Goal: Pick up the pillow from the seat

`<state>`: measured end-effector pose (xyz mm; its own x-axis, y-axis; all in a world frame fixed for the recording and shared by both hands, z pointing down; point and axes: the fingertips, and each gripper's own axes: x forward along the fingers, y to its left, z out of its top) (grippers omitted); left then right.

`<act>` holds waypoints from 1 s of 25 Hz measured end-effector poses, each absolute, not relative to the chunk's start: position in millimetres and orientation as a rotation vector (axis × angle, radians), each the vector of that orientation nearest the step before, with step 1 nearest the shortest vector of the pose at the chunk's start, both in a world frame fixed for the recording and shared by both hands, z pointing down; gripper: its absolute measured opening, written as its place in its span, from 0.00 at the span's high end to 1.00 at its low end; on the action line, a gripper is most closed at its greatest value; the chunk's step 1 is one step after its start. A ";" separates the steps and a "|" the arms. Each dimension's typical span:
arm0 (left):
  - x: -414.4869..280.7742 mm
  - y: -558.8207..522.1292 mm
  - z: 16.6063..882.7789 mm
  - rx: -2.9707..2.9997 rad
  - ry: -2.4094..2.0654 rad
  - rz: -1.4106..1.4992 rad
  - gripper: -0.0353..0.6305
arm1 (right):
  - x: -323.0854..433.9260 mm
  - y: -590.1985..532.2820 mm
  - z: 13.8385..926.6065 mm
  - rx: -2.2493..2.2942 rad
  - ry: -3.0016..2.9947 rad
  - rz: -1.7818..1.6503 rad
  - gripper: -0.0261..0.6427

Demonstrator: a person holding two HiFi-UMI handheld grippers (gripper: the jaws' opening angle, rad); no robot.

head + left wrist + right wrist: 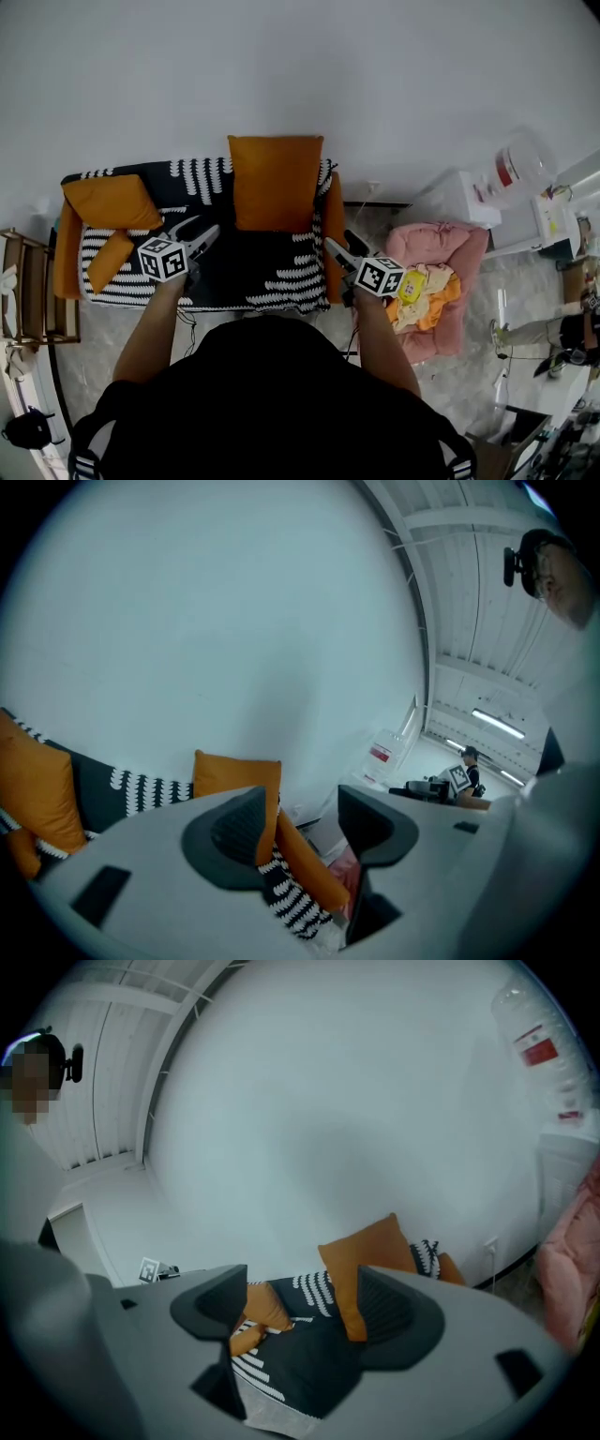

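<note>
While left gripper point(200, 232) and right gripper point(336, 247) hover at sofa point(253, 272) front, jaws are spread, empty.
Pillow point(275, 183) against sofa back; second pillow point(111, 202) at left end; pink chair point(441, 246) right of sofa.

The setting reads as a living-room corner mocked up inside a large hall, not a lived-in home. Domestic evidence: a small sofa point(253, 267) with a black-and-white patterned cover and orange pillows point(275, 181) against a plain white wall point(300, 66), a pink child's armchair point(441, 246) with soft items on it, a wooden rack point(28, 291), a water dispenser point(464, 199) and a marble-look tiled floor point(131, 323). Evidence of the hall: the left gripper view shows a high ceiling point(487, 583) of white ribbed panels with strip lights point(499, 723), and a second person point(469, 761) standing far off among equipment.
</note>
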<state>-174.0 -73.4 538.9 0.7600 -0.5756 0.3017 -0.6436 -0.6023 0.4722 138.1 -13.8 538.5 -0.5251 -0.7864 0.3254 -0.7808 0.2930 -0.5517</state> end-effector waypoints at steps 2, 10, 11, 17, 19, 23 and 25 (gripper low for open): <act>-177.2 -82.8 539.0 2.392 -0.893 0.162 0.57 | 134.7 -21.0 538.8 -1.547 2.505 -1.072 0.42; -190.5 -111.2 536.7 2.419 -0.824 0.123 0.57 | 123.3 -41.7 544.8 -1.608 2.447 -1.110 0.42; -192.1 -113.7 537.1 2.422 -0.815 0.126 0.57 | 120.8 -44.5 545.8 -1.614 2.447 -1.115 0.42; -200.7 -126.1 541.7 2.419 -0.778 0.127 0.57 | 102.0 -57.5 545.0 -1.622 2.460 -1.119 0.42; -201.5 -127.4 542.4 2.417 -0.772 0.120 0.57 | 97.5 -57.2 545.1 -1.615 2.471 -1.127 0.42; -202.3 -128.4 546.5 2.411 -0.759 0.125 0.57 | 97.0 -59.7 547.8 -1.615 2.472 -1.143 0.42; -203.3 -128.1 548.3 2.406 -0.756 0.132 0.57 | 97.4 -62.7 548.3 -1.617 2.479 -1.144 0.42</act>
<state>-203.3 -128.1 548.3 0.8324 -0.4877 0.2631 -0.5479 -0.6536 0.5221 97.4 -62.7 548.3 -0.4802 -0.7849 0.3916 -0.8073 0.2209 -0.5472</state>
